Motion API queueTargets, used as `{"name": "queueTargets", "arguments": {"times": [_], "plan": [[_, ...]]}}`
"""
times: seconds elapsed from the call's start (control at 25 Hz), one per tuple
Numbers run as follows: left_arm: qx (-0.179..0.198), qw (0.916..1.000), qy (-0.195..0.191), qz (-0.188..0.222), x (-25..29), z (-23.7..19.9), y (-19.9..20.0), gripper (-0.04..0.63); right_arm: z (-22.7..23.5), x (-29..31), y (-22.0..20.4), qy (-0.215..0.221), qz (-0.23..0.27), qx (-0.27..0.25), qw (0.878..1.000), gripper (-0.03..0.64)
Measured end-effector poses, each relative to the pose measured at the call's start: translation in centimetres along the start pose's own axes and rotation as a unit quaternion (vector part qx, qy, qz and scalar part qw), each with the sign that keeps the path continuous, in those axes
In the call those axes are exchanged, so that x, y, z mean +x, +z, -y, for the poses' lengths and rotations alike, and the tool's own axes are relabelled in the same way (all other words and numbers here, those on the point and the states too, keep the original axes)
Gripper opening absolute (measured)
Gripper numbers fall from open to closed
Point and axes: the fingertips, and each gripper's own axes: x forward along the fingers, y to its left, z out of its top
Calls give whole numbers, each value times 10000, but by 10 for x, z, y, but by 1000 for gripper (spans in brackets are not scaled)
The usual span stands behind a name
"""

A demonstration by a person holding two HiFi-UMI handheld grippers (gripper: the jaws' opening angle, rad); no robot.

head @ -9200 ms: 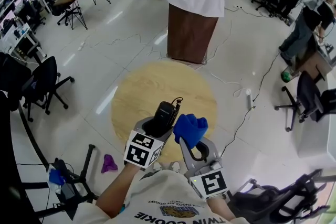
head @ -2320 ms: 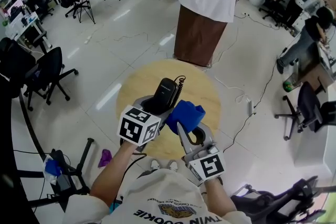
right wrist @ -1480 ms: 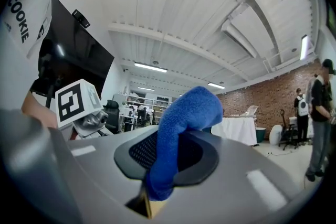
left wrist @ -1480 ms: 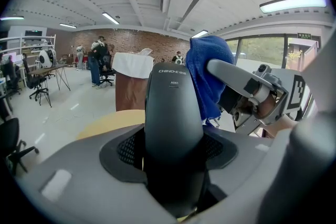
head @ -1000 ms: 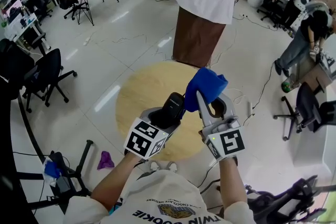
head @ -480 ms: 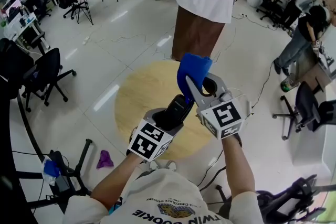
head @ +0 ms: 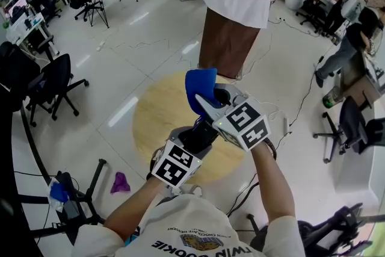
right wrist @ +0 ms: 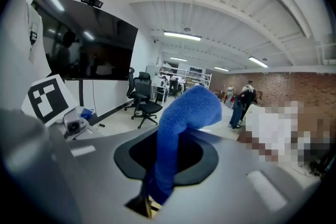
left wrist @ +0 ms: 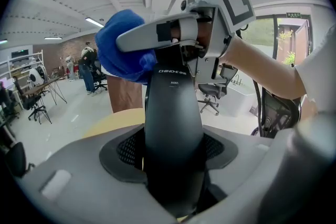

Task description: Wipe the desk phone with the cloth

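Above the round wooden table, cloth and handset are meeting in mid-air.

The left gripper is clamping the black handset by its lower end, jaws standing fairly wide on its body, so the handset is pointing up and away along the jaws, clear of the tabletop. The right gripper is pinching the blue cloth with its jaws drawn narrow, crossing in from the right above the left one. The cloth's bunched end is sitting by the handset's far upper end, on its left flank. It is probably touching there, though the overlap is hiding the contact. A wipe would be running down that long axis toward the left gripper.
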Motion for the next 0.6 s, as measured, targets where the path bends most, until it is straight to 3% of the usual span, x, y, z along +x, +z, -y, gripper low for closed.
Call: {"name": "queueTargets", "arguments": {"times": [0.12, 0.32, 0.6], "plan": [[113, 9999, 31, -51, 2, 1, -1, 267, -12, 8, -2, 180, -351, -85, 9992, 60], [321, 9993, 116, -174, 3, 1, -2, 267, -33, 19, -7, 312, -962, -667, 9926, 60], [345, 9992, 106, -188, 6, 1, -3, 268, -67, 31, -3, 668, -1137, -935, 9869, 60]]}}
